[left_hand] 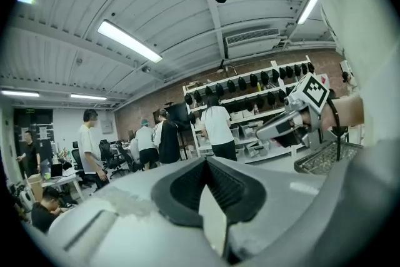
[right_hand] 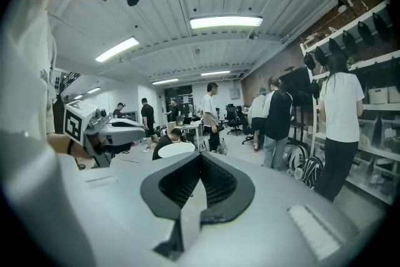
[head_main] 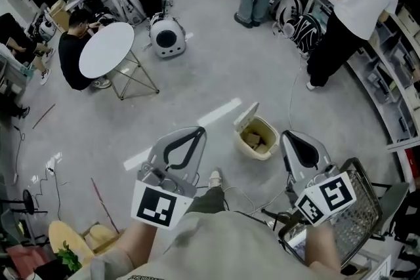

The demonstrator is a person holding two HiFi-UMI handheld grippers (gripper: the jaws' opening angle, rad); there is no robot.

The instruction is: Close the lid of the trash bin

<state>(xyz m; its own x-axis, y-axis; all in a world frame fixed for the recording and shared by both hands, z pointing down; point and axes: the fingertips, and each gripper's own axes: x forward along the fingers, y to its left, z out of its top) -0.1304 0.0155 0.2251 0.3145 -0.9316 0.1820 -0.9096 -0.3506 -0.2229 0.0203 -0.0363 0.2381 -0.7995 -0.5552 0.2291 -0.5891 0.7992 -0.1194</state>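
Pale grey floor (head_main: 216, 69) fills the room. A round white table (head_main: 106, 49) on wire legs stands near its upper left, and open shelving (head_main: 400, 42) runs along the right edge. Overhead, a white ribbed ceiling (left_hand: 175, 3) carries strip lights (left_hand: 129, 42). The back wall (left_hand: 325, 62) looks like brick.

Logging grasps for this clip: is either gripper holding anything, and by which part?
Nothing is held. The left gripper and right gripper are both shut and empty; the trash bin stands apart from both, its lid open.
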